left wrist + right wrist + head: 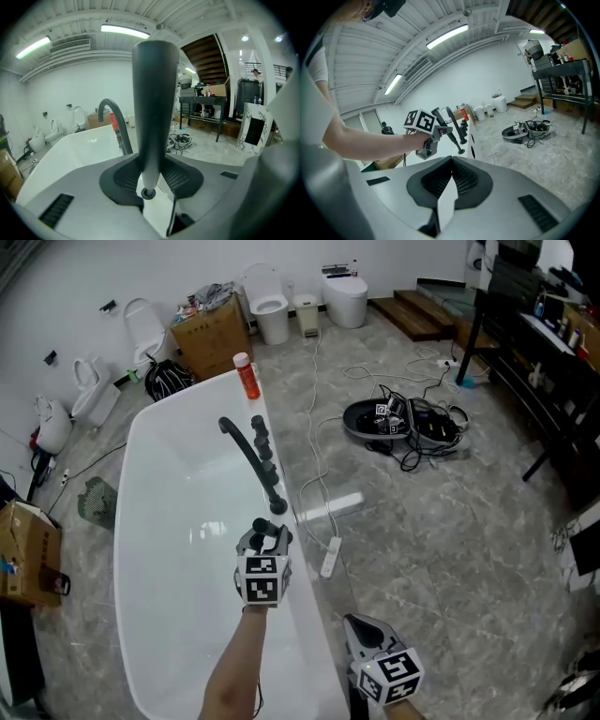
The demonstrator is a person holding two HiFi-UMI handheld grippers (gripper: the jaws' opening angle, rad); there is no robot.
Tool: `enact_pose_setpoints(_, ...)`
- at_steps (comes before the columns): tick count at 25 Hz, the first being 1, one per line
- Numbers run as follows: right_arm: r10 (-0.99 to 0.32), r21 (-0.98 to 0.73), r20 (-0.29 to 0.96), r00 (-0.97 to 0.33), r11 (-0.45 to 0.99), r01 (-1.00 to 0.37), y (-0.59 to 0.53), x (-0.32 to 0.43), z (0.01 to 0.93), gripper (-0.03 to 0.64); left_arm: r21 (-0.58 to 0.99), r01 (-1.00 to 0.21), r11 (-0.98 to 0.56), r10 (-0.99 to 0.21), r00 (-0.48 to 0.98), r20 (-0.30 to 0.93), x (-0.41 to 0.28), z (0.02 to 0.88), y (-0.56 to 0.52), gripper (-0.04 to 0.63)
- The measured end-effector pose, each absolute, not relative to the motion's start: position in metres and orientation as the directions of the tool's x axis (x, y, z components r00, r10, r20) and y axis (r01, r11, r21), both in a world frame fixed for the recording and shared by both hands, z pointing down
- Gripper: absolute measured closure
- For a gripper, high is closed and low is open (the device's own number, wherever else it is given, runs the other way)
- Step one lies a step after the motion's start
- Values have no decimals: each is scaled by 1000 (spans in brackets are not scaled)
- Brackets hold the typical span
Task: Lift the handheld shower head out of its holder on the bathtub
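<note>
Clamping the handheld shower head (154, 93) upright, our left gripper (151, 176) hangs above the bathtub (169, 521). Our right gripper (451, 161) is closed, empty.

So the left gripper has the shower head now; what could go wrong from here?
1. The left gripper clamps the shower head only near its thin lower end, so the long part above may tip or slide out.
2. The black faucet stands close beside it, and a sideways swing might strike it.
3. The right gripper is shut and empty, so nothing would catch a drop onto the bathtub.
</note>
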State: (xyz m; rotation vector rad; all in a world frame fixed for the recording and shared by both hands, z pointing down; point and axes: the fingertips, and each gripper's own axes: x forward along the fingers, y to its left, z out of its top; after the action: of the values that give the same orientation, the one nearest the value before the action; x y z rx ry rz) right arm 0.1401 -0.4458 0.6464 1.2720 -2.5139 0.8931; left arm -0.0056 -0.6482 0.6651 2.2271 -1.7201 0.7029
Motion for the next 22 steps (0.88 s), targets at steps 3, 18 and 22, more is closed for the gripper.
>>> enact_pose_setpoints(3, -683, -424, 402, -609, 451, -786, -430, 134, 624, 611, -107, -949, -297, -848, 210, 486, -6, 631, -634, 443)
enact_pose_setpoints(18, -742, -374, 332, -582, 463, -804, -339, 100, 523, 611, -133, -922, -363, -880, 292, 375, -14, 482, -531, 443)
enact_pose_setpoints(22, -752, -365, 312, -581, 470, -804, -311, 85, 500, 611, -147, -916, -373, -889, 307, 341, -22, 445, -500, 443)
